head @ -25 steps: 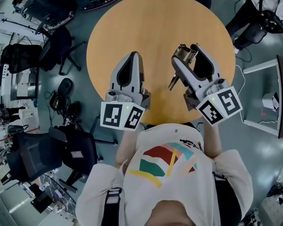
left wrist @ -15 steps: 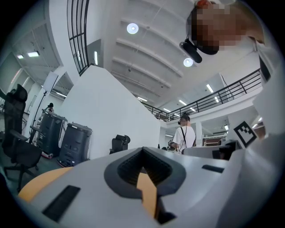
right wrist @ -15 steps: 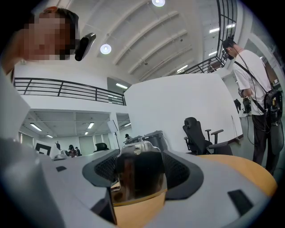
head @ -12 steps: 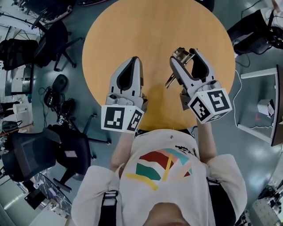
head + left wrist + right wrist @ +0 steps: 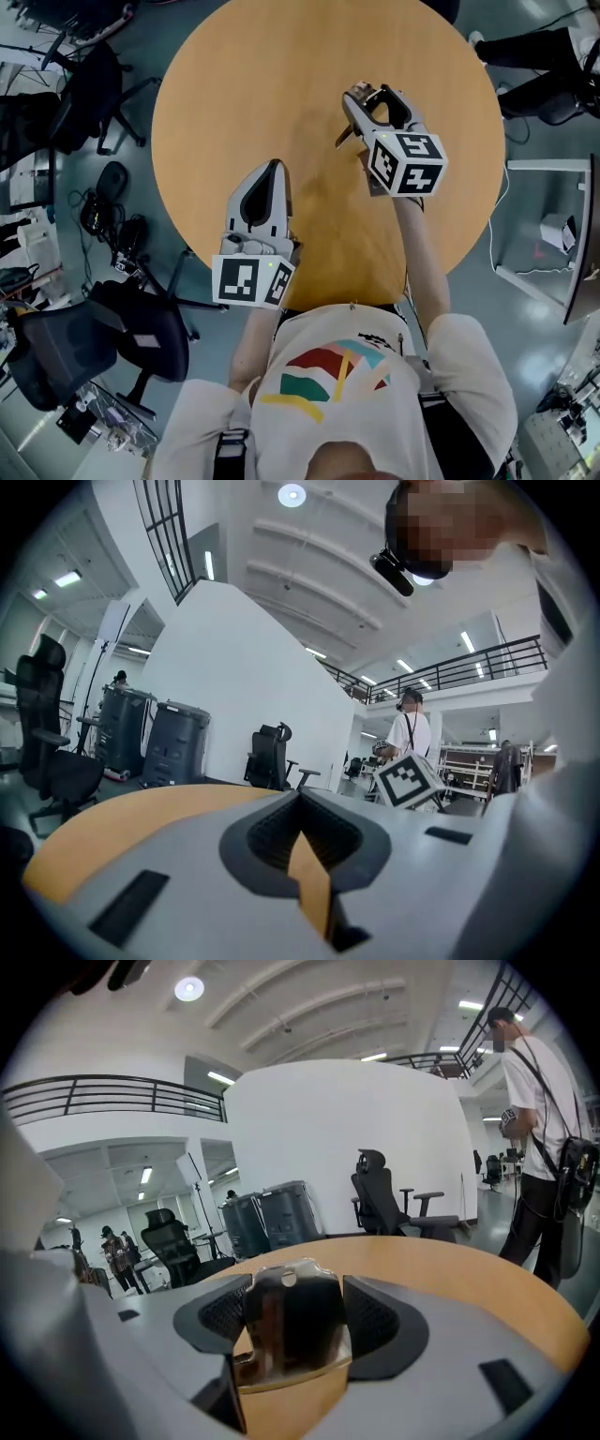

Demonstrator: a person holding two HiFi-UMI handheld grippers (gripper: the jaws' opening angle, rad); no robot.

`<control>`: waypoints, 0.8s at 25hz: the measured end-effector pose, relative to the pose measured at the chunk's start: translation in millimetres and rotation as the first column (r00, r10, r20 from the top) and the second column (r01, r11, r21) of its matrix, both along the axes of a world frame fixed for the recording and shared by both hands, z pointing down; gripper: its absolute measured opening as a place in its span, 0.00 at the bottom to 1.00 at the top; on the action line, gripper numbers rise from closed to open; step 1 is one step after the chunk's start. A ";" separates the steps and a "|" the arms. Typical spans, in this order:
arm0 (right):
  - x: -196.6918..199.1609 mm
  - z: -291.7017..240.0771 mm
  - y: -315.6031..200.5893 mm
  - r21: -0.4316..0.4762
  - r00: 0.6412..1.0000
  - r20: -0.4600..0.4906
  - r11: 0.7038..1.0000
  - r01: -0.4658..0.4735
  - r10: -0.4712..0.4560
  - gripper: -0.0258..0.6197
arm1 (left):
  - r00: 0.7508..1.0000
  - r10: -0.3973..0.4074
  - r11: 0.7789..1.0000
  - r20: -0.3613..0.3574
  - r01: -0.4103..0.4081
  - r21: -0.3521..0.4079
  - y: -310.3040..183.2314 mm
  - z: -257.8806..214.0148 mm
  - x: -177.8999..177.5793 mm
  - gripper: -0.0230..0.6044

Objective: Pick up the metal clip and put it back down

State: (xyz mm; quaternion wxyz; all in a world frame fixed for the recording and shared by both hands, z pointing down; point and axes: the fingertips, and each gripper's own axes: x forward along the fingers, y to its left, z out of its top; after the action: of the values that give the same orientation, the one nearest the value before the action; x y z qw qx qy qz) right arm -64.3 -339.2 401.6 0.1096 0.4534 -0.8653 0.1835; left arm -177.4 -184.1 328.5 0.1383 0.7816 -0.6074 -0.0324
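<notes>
My right gripper (image 5: 368, 97) is shut on the shiny metal clip (image 5: 358, 94) and holds it above the right half of the round wooden table (image 5: 244, 84); one thin handle of the clip hangs down to the left. In the right gripper view the clip (image 5: 291, 1321) fills the space between the two dark pads (image 5: 380, 1321), above the tabletop (image 5: 450, 1274). My left gripper (image 5: 274, 169) hovers over the table's near part, shut with nothing in it. In the left gripper view its jaws (image 5: 302, 841) meet, with only a sliver of the tabletop (image 5: 122, 822) between them.
Black office chairs (image 5: 89, 84) (image 5: 75, 342) and a tangle of cables (image 5: 112, 225) lie left of the table. A white desk corner (image 5: 553, 244) stands at the right. A person (image 5: 539, 1101) and another chair (image 5: 384, 1199) are beyond the table's far edge.
My right gripper has carried the clip forward, farther out over the table. The left gripper has stayed shut near the front edge and sits lower in the view.
</notes>
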 end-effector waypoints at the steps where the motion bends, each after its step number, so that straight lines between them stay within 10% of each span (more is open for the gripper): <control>1: -2.4 11.4 -18.2 -0.019 1.000 -0.011 1.000 -0.007 0.007 0.51 | 1.000 -0.001 1.000 0.005 0.001 -0.016 -10.2 9.9 -1.6 0.10; 20: -44.8 158.6 -201.7 -0.085 0.959 -0.283 0.996 -0.031 0.005 0.51 | 0.999 0.052 0.988 0.000 -0.052 -0.148 -136.9 119.2 -11.3 0.10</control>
State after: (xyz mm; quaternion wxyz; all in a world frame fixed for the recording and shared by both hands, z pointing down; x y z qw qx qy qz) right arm -109.1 -540.9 560.2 0.2504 0.4775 -0.8276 0.1561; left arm -188.7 -321.0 447.7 0.1954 0.7848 -0.5879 0.0179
